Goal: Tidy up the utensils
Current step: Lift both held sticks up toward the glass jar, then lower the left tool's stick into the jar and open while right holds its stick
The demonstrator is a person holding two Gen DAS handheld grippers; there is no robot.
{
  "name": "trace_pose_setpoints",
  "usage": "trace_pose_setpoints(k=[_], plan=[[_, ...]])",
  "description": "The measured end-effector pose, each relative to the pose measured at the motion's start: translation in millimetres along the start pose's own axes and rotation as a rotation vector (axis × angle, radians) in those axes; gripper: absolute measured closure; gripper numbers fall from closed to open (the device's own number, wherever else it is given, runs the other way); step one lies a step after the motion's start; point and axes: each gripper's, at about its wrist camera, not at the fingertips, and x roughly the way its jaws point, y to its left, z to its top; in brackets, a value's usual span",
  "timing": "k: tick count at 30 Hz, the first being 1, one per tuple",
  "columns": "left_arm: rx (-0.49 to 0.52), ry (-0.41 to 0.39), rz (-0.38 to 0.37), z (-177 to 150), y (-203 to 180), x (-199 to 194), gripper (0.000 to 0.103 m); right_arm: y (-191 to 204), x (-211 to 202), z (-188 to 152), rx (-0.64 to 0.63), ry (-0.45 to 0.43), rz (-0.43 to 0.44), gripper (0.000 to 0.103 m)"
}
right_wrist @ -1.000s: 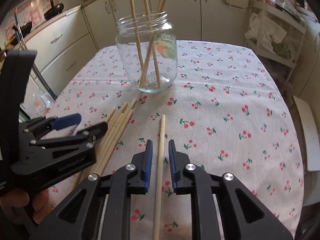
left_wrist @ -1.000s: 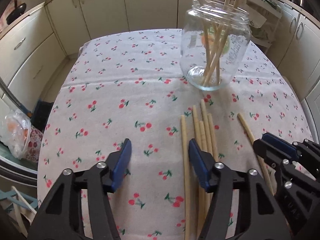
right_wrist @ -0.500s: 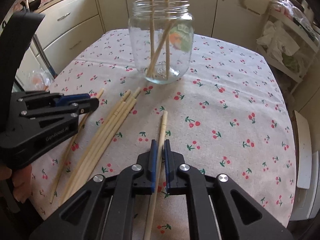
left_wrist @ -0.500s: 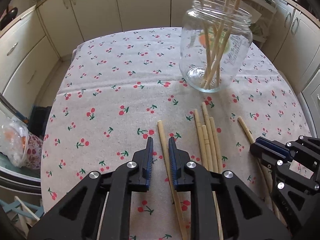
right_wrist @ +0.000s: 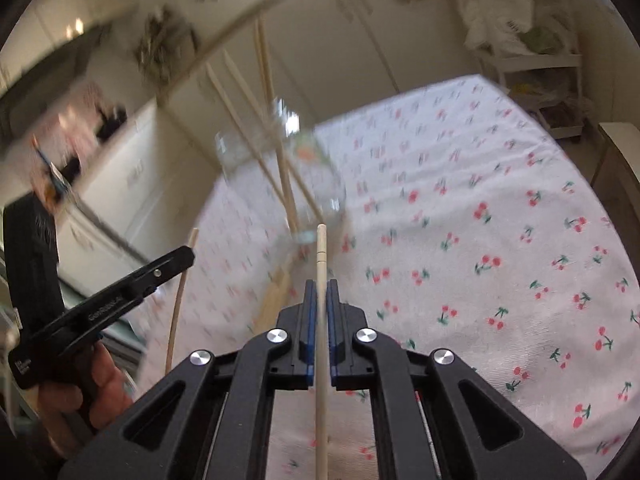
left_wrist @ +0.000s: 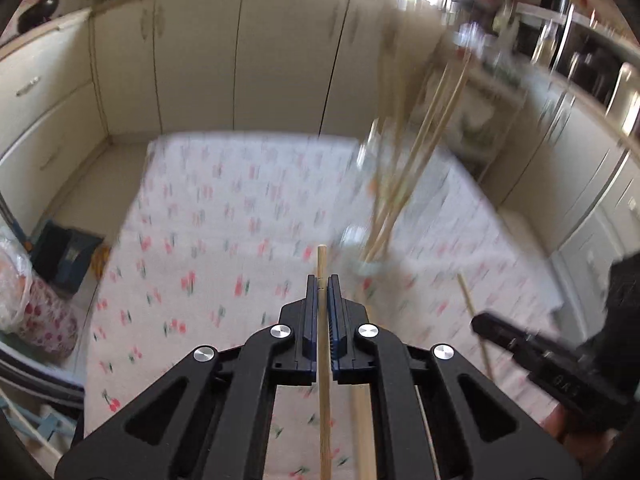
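Note:
My left gripper (left_wrist: 322, 280) is shut on a wooden chopstick (left_wrist: 323, 380) and holds it above the cherry-print tablecloth (left_wrist: 224, 240). My right gripper (right_wrist: 321, 285) is shut on another chopstick (right_wrist: 321, 344), also lifted. The glass jar (left_wrist: 396, 208) with several chopsticks standing in it is ahead and right of the left gripper, blurred; in the right wrist view the jar (right_wrist: 304, 184) is just beyond the held stick's tip. Loose chopsticks (right_wrist: 276, 292) lie on the cloth between the grippers. The right gripper shows in the left view (left_wrist: 480, 322), the left gripper in the right view (right_wrist: 188, 254).
Cream kitchen cabinets (left_wrist: 248, 60) surround the table. A plastic bag (left_wrist: 28, 292) and a dark box (left_wrist: 64, 252) sit on the floor at the left. A shelf rack with bags (right_wrist: 520, 40) stands at the far right.
Both grippers have lifted off the cloth, each with its chopstick, and tilted up toward the jar. The left closed fully on its stick. Both views are motion-blurred.

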Motion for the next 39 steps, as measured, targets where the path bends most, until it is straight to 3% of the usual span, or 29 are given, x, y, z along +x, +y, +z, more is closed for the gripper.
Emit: trace_pose_setpoints(k=[5, 8, 15, 21, 30, 39], plan=[[-0.046, -0.229, -0.085, 36, -6, -45, 0.098, 14, -31, 14, 0.023, -0.165, 0.027, 0.097], [-0.071, -0.328, -0.106, 55, -10, -61, 0.098, 24, -47, 26, 0.023, -0.249, 0.035, 0.097], [-0.121, -0.477, -0.113, 83, -13, -77, 0.098, 33, -73, 51, 0.04, -0.401, 0.054, 0.097], [-0.148, -0.535, -0.128, 108, -18, -72, 0.098, 36, -79, 75, 0.066, -0.496, 0.07, 0.097], [-0.165, -0.548, -0.135, 124, -22, -45, 0.098, 40, -68, 101, 0.094, -0.557, 0.085, 0.097], [-0.214, -0.615, -0.121, 144, -28, -9, 0.098, 38, -55, 124, 0.129, -0.611, 0.097, 0.097]])
